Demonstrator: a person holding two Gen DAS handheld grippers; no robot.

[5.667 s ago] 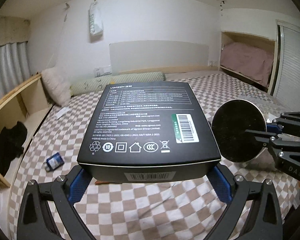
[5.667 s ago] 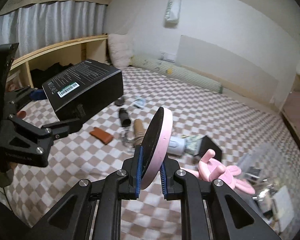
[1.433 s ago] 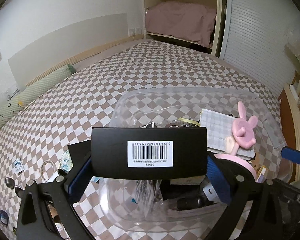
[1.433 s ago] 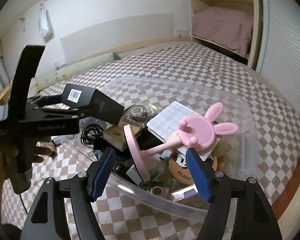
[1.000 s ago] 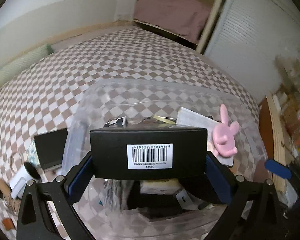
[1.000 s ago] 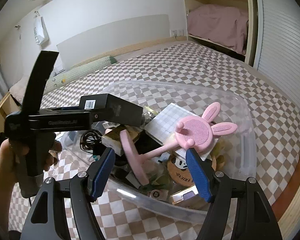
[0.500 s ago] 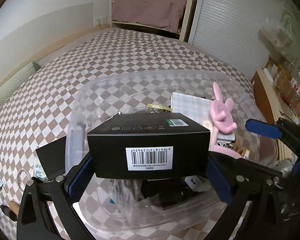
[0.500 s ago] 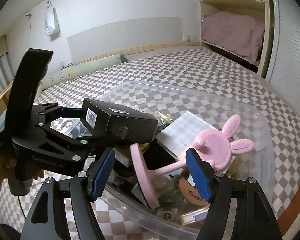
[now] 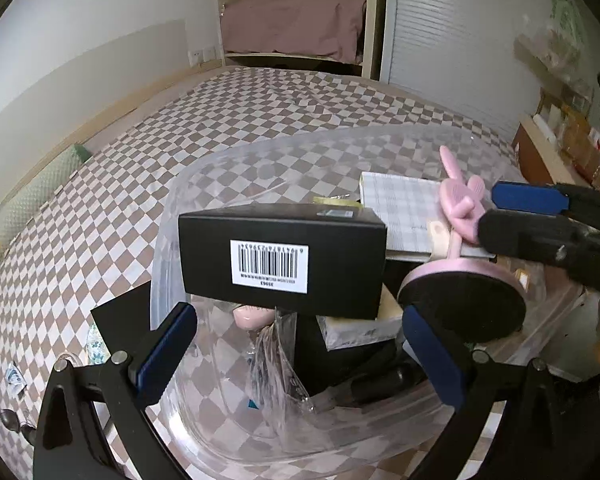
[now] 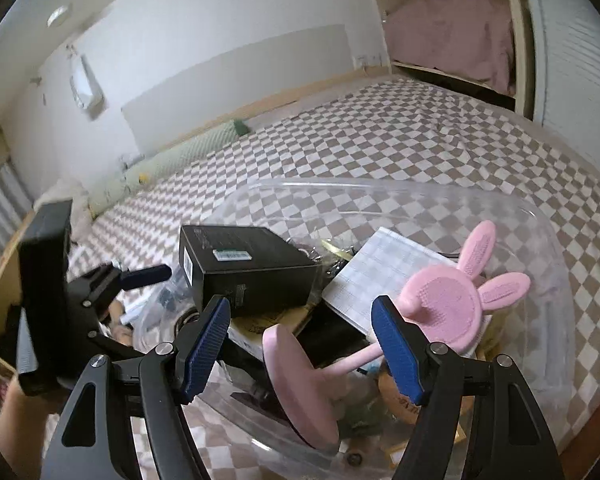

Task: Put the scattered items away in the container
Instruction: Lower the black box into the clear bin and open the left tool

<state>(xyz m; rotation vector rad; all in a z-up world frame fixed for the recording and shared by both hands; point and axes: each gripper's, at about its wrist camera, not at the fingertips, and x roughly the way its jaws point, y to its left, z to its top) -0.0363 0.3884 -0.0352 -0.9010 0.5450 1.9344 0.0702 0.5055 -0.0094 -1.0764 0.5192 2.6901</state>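
Inside the clear plastic container (image 9: 168,216) on the checkered bed (image 9: 148,152), the black box (image 9: 284,258) lies on top of the other contents, its barcode label facing the left wrist camera. The left gripper (image 9: 300,344) sits just behind it with its blue pads (image 9: 166,348) spread wide and clear of the box: released, nothing grasped. Beside the box, toward the right, rests a white checked notebook (image 10: 384,276), and over it leans a pink bunny-eared stand (image 10: 444,312) with a round pink base (image 10: 296,384). The right gripper (image 10: 304,348) hovers over that base, its fingers wide apart and touching nothing; the base shows between them. A hand (image 10: 12,424) grips the left gripper's handle at the edge of the right wrist view. Outside the container, a flat black item (image 9: 120,320) and small scattered pieces (image 9: 14,376) lie on the bed. A green bolster (image 10: 172,164) runs along the wall.
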